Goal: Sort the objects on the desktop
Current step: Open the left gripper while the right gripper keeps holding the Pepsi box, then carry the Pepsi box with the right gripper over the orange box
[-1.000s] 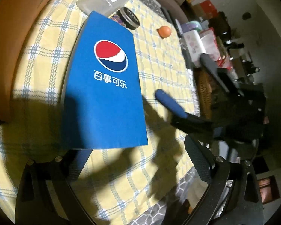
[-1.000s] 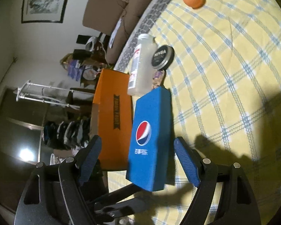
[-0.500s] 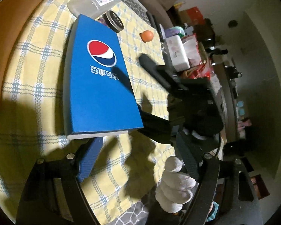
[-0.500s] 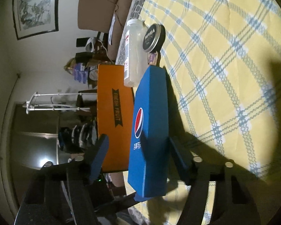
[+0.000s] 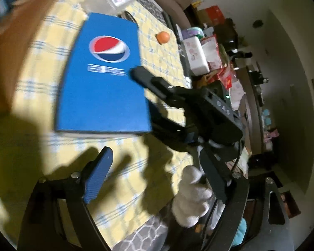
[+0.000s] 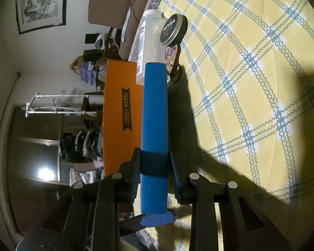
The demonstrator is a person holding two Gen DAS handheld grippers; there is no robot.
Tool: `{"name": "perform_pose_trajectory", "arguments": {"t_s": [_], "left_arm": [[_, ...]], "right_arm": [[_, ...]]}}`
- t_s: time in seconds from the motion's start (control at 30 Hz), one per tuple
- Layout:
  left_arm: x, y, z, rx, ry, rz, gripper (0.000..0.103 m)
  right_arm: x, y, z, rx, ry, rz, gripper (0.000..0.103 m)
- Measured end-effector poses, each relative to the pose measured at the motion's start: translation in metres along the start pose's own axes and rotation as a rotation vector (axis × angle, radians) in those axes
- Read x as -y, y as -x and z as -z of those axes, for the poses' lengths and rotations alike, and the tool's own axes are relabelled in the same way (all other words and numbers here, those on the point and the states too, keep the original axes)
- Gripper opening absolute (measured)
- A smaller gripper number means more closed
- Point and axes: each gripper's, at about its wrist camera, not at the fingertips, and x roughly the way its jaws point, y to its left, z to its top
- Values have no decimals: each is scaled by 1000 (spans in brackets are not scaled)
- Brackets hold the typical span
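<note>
Blue cardboard, flat and rectangular with a red-white-and-blue Pepsi roundel, makes up the box now pinched across its thin side by the right claw. Its jaws have just been closing and now press on either face, near the box's close end, so most of its length juts forward from the fingers. The pinch on the narrow side looks chosen because the broad face would not fit between them. From the left wrist view the box lies face up on the yellow cloth with blue-and-white checks, ahead of the left claw, whose jaws stand wide with nothing between them; it seems to wait clear of the grip. A white-gloved hand shows low between its fingers.

Beyond the box's far end lie a clear plastic bottle with a white cap and a round black Nivea tin, touching each other. Left of the right claw stands an orange carton marked "Fresh Fruit", just beside the box and probably where sorted things go. A small orange ball sits further off.
</note>
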Motion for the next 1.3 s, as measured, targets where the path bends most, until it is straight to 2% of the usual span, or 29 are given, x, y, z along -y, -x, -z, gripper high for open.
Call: {"name": "perform_pose_trajectory", "arguments": {"t_s": [0.23, 0.5, 0.53, 0.6, 0.7, 0.8, 0.9, 1.03, 1.07, 1.17, 1.2, 1.3], "left_arm": [[-24, 23, 2, 64, 87, 5, 89], [-17, 1, -1, 57, 76, -13, 87], [-17, -2, -2, 59, 77, -20, 85], [-18, -8, -2, 55, 82, -21, 73], [-18, -16, 2, 35, 84, -25, 63], [-15, -24, 5, 16, 77, -26, 49], [-8, -25, 7, 10, 51, -32, 47], [-7, -17, 6, 37, 68, -31, 47], [-9, -14, 5, 46, 84, -23, 52], [-17, -6, 4, 71, 131, 9, 85], [-19, -4, 4, 76, 141, 23, 89], [-23, 4, 2, 91, 150, 62, 91]], "right_arm": [[-5, 10, 5, -1, 16, -3, 27], [6, 34, 21, -29, -10, -1, 28], [7, 36, 22, -34, -11, 1, 28], [10, 40, 25, -45, -14, -5, 28], [13, 43, 28, -54, -23, -9, 29], [17, 39, 28, -74, -42, -5, 34], [22, 27, 31, -103, -55, 32, 38], [15, 21, 32, -100, -26, 45, 36], [11, 23, 31, -90, -19, 29, 36], [3, 29, 30, -77, 2, 1, 33], [2, 30, 29, -74, 5, -7, 33], [2, 31, 31, -80, 4, -18, 33]]}}
